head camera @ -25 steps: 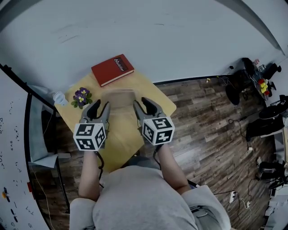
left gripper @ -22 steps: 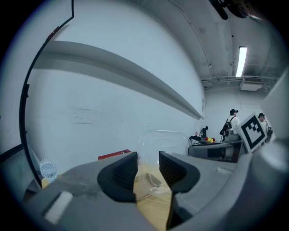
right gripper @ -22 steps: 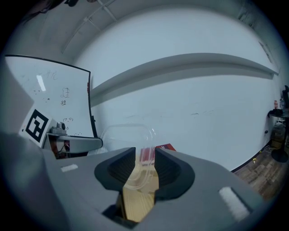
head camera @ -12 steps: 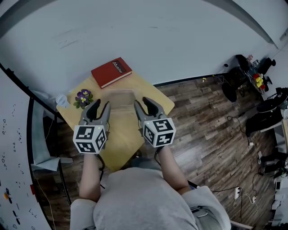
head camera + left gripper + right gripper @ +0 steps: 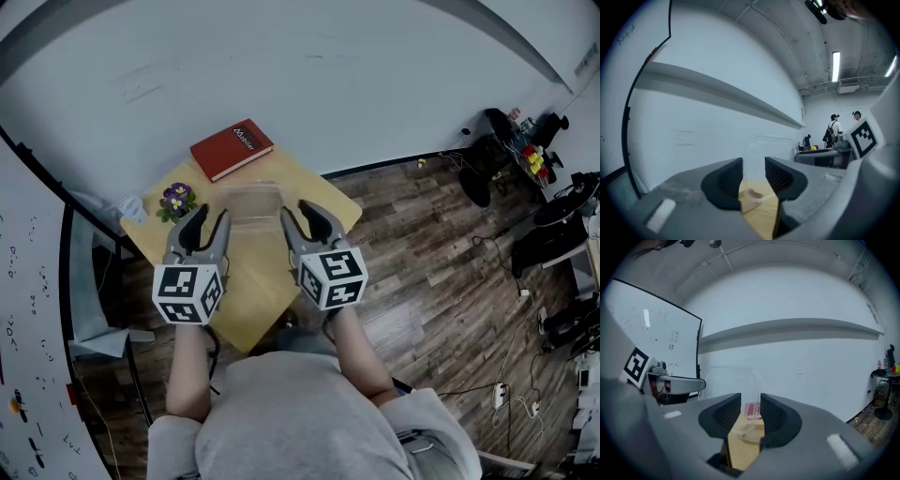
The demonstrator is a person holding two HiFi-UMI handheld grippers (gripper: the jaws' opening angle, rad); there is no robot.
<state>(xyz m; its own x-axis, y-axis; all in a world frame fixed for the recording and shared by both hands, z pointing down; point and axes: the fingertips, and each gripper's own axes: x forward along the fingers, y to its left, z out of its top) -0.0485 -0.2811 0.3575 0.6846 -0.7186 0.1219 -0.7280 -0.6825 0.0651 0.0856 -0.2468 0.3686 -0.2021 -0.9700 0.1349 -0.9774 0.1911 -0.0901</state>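
Observation:
A clear plastic container (image 5: 253, 202) hangs between my two grippers above a small wooden table (image 5: 253, 274). My left gripper (image 5: 211, 217) is shut on its left rim, and the see-through wall (image 5: 773, 145) rises beyond the jaws (image 5: 753, 168). My right gripper (image 5: 296, 212) is shut on the right rim; the rounded clear edge (image 5: 729, 378) stands up past its jaws (image 5: 750, 406). The container looks empty. The two grippers are level and side by side.
A red book (image 5: 235, 146) lies at the table's far edge, also in the right gripper view (image 5: 752, 409). A small pot of purple flowers (image 5: 172, 201) stands at the left edge. A whiteboard (image 5: 651, 333) is to the left, and two people (image 5: 833, 131) stand far off right.
Both grippers have tipped upward with the container: less table shows in each gripper view, and the red book has dropped out of the left gripper view. Jaws unchanged.

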